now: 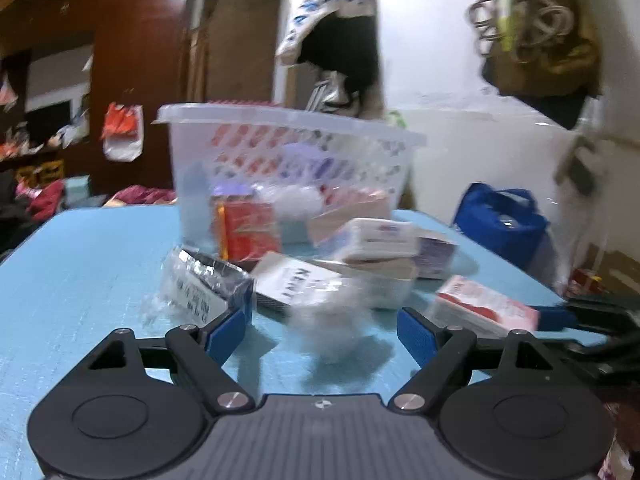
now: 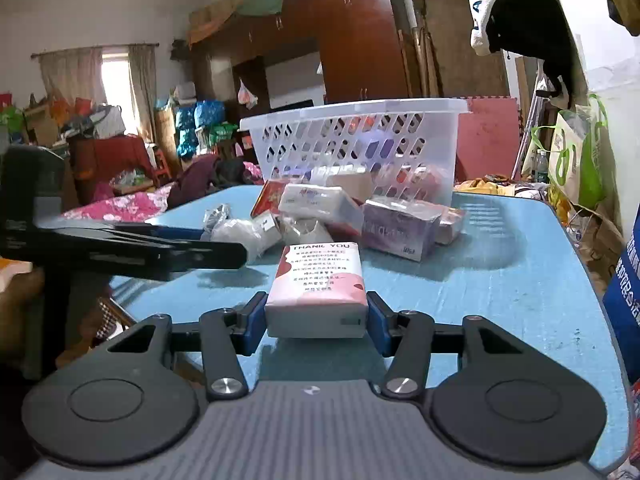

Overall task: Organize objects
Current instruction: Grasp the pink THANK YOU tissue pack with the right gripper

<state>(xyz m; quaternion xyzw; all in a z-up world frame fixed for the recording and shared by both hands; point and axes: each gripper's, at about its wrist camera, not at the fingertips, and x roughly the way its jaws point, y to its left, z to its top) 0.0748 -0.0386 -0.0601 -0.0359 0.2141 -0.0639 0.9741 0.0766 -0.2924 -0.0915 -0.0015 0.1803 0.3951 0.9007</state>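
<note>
The right tool is clenched on a pink and white packet printed "THANK YOU"; both blue pads are pressed against the packet's sides at its near end, and the packet rests on the blue worktop. Ahead of this tool a heap of boxes and wrapped packs is seen, and behind the heap a white basket. To its left the left tool is seen, reaching toward the heap.

The left tool is released, its jaws standing wide. A blurred white bundle lies on the worktop between the jaws, touched by neither pad as far as can be told. A foil pack lies just ahead of the left pad. To the right, the packet is seen, with the right tool beside it.
</note>
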